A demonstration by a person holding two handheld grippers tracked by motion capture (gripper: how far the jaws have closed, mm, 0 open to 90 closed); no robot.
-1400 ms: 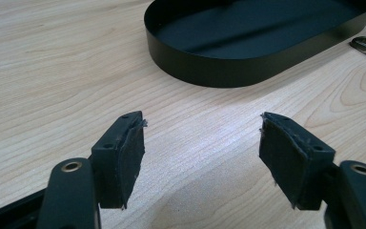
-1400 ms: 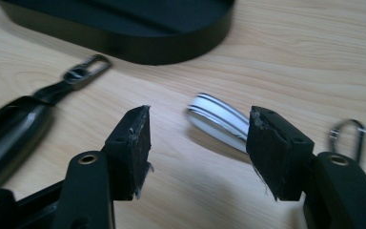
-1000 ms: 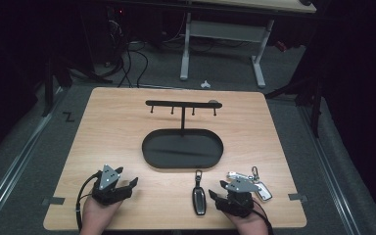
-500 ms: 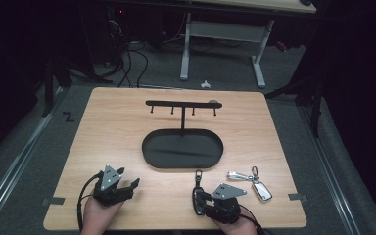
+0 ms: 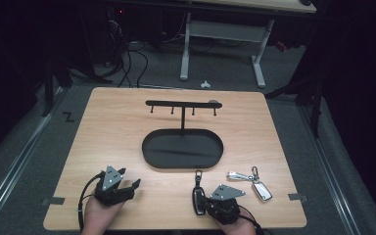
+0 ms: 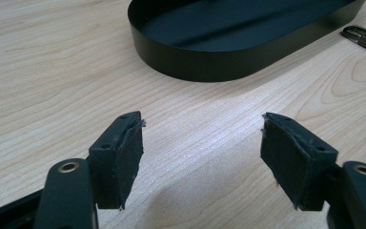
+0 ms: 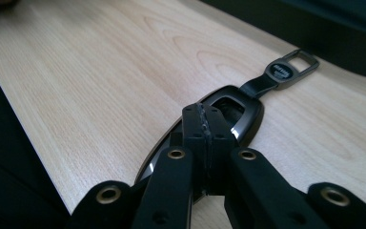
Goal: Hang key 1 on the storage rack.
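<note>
Right now the black oval tray (image 5: 152, 147) has nothing lying in it. Just below it, the right gripper (image 5: 201, 201) has just squeezed shut, its tips meeting over the black car key fob (image 5: 198, 195). The left gripper (image 5: 127, 187) stands wide open.

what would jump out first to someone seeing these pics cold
Probably the black oval tray in the middle of the wooden table, with a hook rack rising on a post from it. Next, the right gripper at the near edge: its jaws have just been closing and now meet over a black key fob lying flat. The left gripper rests open over bare wood, and a silver key set lies right of the fob.
</note>
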